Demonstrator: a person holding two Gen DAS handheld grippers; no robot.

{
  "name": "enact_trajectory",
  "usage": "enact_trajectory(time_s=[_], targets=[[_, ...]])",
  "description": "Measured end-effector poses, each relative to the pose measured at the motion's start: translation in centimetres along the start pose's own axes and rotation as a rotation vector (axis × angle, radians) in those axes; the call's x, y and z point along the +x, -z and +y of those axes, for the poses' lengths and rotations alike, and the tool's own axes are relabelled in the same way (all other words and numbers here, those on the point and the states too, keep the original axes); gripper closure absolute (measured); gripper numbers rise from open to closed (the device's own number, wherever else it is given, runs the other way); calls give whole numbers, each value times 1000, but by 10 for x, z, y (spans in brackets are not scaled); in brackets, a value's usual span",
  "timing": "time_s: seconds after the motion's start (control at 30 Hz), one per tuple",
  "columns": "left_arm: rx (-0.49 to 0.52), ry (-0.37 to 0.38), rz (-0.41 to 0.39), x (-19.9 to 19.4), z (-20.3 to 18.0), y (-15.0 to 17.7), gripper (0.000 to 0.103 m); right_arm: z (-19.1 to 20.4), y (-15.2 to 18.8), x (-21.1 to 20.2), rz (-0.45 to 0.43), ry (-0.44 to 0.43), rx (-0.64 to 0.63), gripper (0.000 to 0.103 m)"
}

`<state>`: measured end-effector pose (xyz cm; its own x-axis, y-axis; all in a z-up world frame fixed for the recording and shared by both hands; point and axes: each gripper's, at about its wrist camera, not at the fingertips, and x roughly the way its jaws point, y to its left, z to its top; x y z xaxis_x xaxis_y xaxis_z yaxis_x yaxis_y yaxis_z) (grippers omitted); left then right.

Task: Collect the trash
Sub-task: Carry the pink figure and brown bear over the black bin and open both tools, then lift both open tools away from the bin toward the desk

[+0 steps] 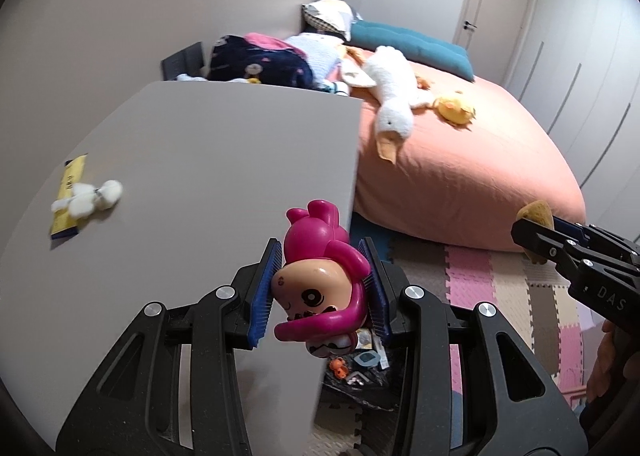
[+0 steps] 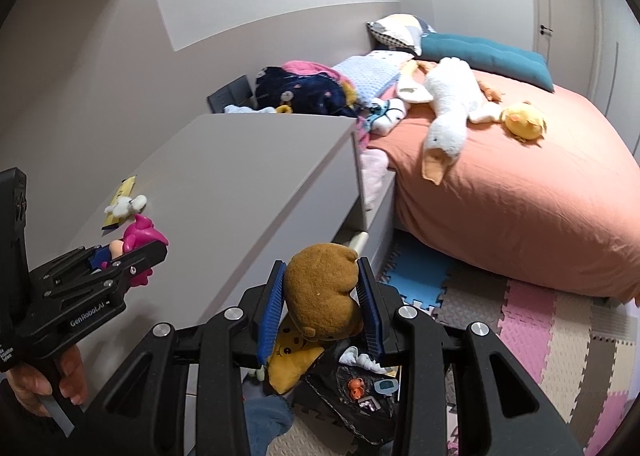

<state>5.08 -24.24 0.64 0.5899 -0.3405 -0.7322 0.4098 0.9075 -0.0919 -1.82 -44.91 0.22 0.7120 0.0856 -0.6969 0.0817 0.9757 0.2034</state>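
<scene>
My left gripper (image 1: 322,256) is shut on a pink plastic doll toy (image 1: 320,280), held upside down over the right edge of the grey dresser top (image 1: 200,144); it also shows in the right wrist view (image 2: 138,242). My right gripper (image 2: 322,276) is shut on a brown plush bear (image 2: 324,296), held off the dresser's front, above a black trash bag (image 2: 360,396) on the floor with small items in it. The bag also shows in the left wrist view (image 1: 360,380). A small white plush (image 1: 90,196) lies on a yellow packet (image 1: 70,192) on the dresser.
A bed with an orange cover (image 1: 460,168) stands to the right, with a white goose plush (image 1: 392,96), a yellow chick plush (image 1: 454,108), pillows and clothes. Foam puzzle mats (image 1: 500,296) cover the floor. A yellow star plush (image 2: 294,356) lies beside the bag.
</scene>
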Motion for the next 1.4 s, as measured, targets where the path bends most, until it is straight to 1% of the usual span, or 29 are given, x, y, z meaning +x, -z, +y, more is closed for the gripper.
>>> enact_trajectory(time_s=[0.17, 0.43, 0.5, 0.53, 0.57, 0.6, 0.63, 0.67, 0.77, 1.1, 1.4], targets=[[36, 36, 14, 8, -23, 0, 63, -22, 3, -7, -9, 23, 43, 66], [108, 92, 64, 25, -60, 10, 63, -54, 13, -12, -6, 54, 104, 66], [144, 133, 88, 30, -68, 14, 62, -60, 15, -12, -3, 58, 117, 66], [165, 141, 98, 32, -73, 15, 51, -64, 15, -11, 1, 63, 126, 64], [187, 128, 99, 32, -78, 18, 25, -67, 16, -10, 5, 69, 133, 52], [204, 99, 84, 30, -81, 19, 14, -70, 16, -10, 2, 81, 147, 44], [216, 77, 66, 28, -83, 20, 9, -74, 17, -12, -9, 104, 162, 34], [231, 61, 58, 27, -85, 21, 8, -77, 18, -13, -17, 122, 171, 31], [241, 50, 71, 27, -86, 23, 7, -85, 21, -14, -18, 150, 194, 28], [242, 36, 85, 32, -87, 22, 7, -92, 25, -13, -8, 139, 203, 27], [215, 26, 94, 37, -75, 21, 7, -80, 23, -1, 11, 130, 178, 27]])
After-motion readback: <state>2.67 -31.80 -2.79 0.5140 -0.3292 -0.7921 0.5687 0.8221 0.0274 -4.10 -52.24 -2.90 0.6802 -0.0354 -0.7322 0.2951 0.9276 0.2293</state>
